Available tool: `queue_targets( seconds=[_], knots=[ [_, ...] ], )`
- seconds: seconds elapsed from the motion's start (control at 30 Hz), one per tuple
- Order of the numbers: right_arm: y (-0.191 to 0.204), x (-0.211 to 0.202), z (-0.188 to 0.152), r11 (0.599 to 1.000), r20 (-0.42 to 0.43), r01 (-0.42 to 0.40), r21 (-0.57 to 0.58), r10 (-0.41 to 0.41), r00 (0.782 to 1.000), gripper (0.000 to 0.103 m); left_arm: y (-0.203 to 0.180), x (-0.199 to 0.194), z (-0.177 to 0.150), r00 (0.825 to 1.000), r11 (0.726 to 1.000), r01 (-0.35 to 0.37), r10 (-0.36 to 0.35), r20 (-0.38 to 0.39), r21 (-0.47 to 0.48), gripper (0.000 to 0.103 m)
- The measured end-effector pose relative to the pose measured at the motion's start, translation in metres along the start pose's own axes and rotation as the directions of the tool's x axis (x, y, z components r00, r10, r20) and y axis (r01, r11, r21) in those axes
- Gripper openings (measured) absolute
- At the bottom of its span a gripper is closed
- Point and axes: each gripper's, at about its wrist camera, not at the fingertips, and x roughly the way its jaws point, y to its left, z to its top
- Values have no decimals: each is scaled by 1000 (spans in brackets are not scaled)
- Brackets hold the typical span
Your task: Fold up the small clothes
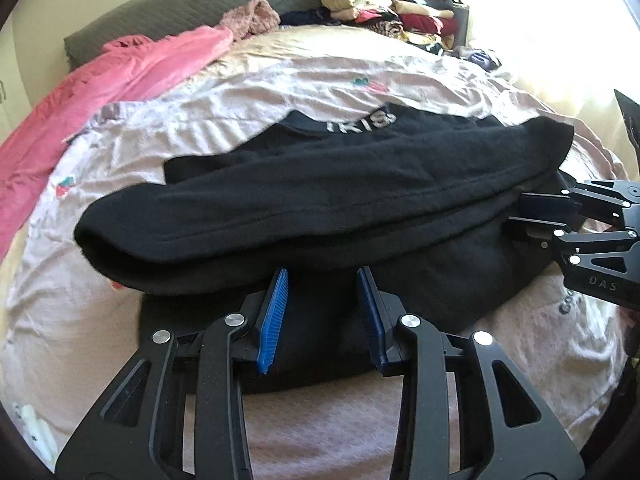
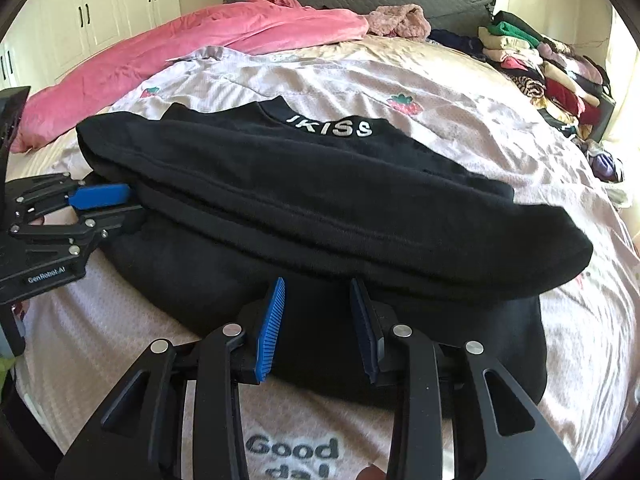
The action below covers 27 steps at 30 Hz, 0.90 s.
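Left gripper (image 1: 322, 276): angled downward, blue-padded fingers (image 1: 274, 320) parted with black fabric lying between them (whether the pads press it cannot be told). Right gripper (image 2: 318, 286): same downward tilt, jaws likewise parted over fabric, positioned beside the left.

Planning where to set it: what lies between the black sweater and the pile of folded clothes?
Only wrinkled pale bedcover with a strawberry print; the right wrist view shows it between black sweater and pile.
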Motion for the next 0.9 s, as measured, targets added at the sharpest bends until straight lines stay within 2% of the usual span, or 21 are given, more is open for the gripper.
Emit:
queue_targets(
  seconds=[0.17, 0.53, 0.7, 0.9],
  knots=[
    [-8, 8, 12, 1000, 4, 1, 13, -1, 1000, 32, 13, 10, 12, 1000, 1000, 7, -7, -12, -18, 30],
    [-25, 20, 41, 999, 33, 37, 36, -39, 999, 32, 36, 30, 39, 1000, 998, -26, 26, -2, -60, 30],
    [-41, 19, 55, 995, 57, 71, 71, -75, 996, 32, 57, 33, 52, 999, 991, -43, 46, 21, -128, 30],
    [-72, 12, 60, 982, 83, 106, 153, -120, 989, 34, 88, 23, 56, 996, 970, -42, 61, 70, -240, 33]
  ],
)
